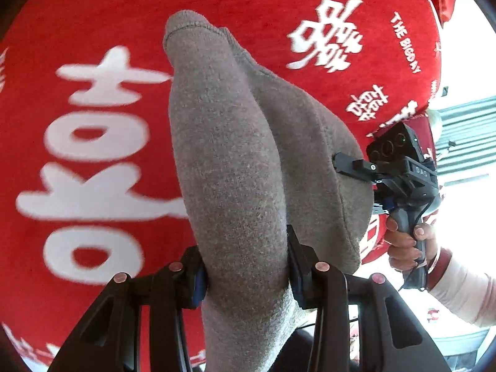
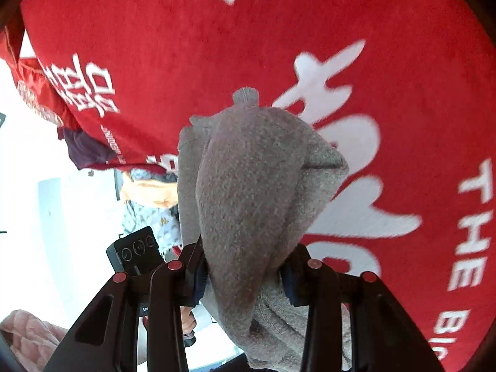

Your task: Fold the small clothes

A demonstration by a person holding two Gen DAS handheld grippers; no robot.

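A grey knit garment (image 1: 235, 155) hangs in a bunched fold above the red blanket (image 1: 93, 31). My left gripper (image 1: 248, 276) is shut on its lower part, with the cloth pinched between both pads. To the right, my right gripper (image 1: 344, 166) bites the garment's side edge, held by a person's hand (image 1: 403, 245). In the right wrist view the same grey garment (image 2: 248, 186) fills the middle, and the right gripper (image 2: 245, 279) is shut on it. The left gripper's camera housing (image 2: 136, 251) shows at lower left; its fingers are hidden behind the cloth.
The red blanket (image 2: 186, 46) with big white characters covers the surface below. Other clothes lie past its left edge: a purple piece (image 2: 86, 148), a patterned one (image 2: 145, 210) and a pink fluffy one (image 2: 28, 331). A white sleeve (image 1: 465, 294) enters at right.
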